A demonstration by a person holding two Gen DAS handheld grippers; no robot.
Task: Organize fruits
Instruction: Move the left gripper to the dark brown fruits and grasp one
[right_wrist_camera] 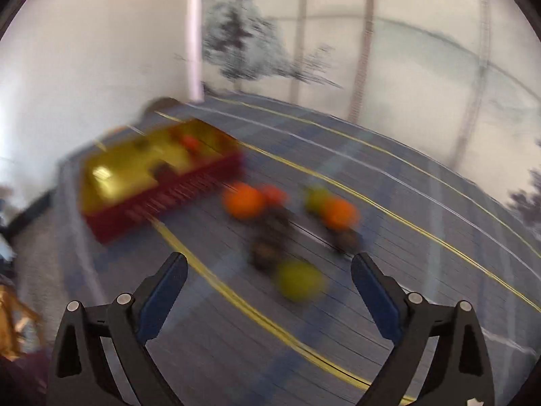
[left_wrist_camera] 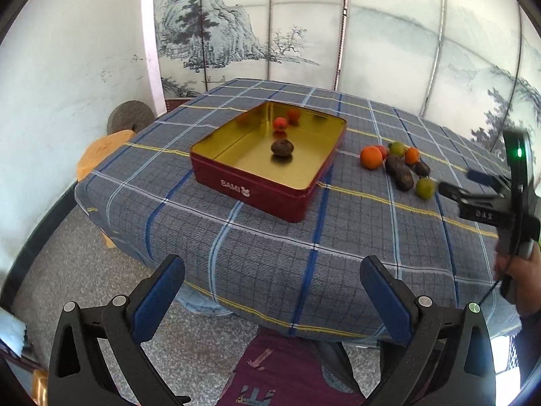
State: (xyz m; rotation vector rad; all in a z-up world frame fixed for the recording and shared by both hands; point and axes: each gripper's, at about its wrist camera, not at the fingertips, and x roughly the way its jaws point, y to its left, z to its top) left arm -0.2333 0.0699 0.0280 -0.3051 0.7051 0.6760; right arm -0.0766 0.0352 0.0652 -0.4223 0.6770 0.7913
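A red tin with a gold inside stands on the checked tablecloth. In it lie a dark brown fruit and a small red fruit. A heap of loose fruits lies right of the tin: an orange, dark fruits and a green fruit. My left gripper is open and empty, held off the table's near edge. My right gripper is open and empty, just before the green fruit; this view is blurred. It also shows in the left wrist view, beside the heap.
A painted folding screen stands behind the table. A wooden stool and a round stone are at the far left. The tin lies left of the heap in the right wrist view.
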